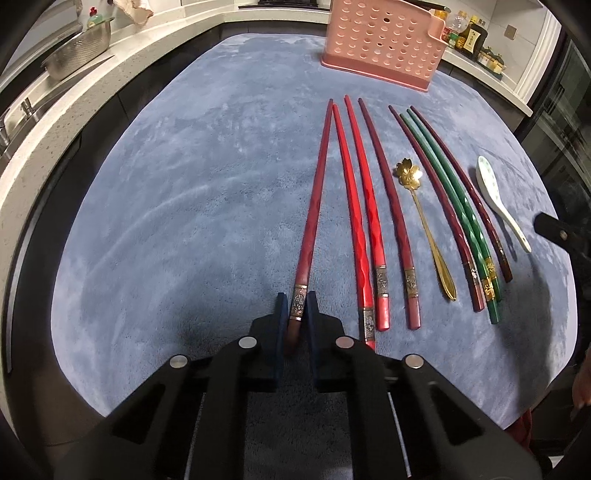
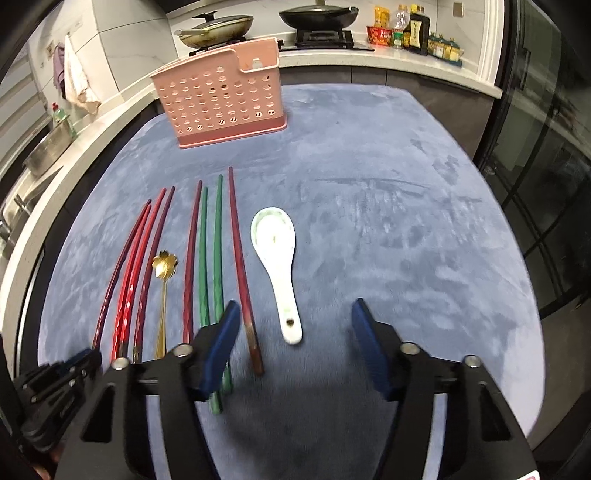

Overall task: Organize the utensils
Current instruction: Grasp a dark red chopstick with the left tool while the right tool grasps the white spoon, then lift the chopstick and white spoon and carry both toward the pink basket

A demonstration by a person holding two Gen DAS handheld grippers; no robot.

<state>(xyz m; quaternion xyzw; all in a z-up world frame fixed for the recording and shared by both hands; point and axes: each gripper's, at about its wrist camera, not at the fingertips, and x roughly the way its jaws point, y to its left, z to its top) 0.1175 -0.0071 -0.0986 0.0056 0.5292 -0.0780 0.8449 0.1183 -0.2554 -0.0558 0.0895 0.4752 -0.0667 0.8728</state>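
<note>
**Eight chopsticks, two spoons, one pink holder**

Eight chopsticks lie side by side on the blue-grey mat (image 1: 184, 206), all pointing toward the pink perforated utensil holder (image 1: 380, 48) that stands upright at the mat's far edge. We take that holder as our landmark.

Farthest to the left of the row, the dark red chopstick (image 1: 314, 206) sits with its metal-banded end between the blue pads of our left gripper (image 1: 297, 314); the jaws are drawn in tight on it, pads pressing both sides of the band. Just right of it we see three more red chopsticks (image 1: 364, 206), then the gold flower-shaped spoon (image 1: 424, 225), then a group of two maroon and two green chopsticks (image 1: 448, 206), and last the white ceramic spoon (image 2: 275, 254), the piece farthest right from the holder's front.

Our right gripper (image 2: 291, 343) stands apart, its pads touching nothing. Between them lie the handle end of the white spoon and the thick end of the outermost maroon chopstick (image 2: 240, 266), both flat on the mat. Its left pad overlaps the green pair in view.

Behind the holder, on the counter, we see a wok (image 2: 317, 16) and sauce bottles (image 2: 415, 31).
</note>
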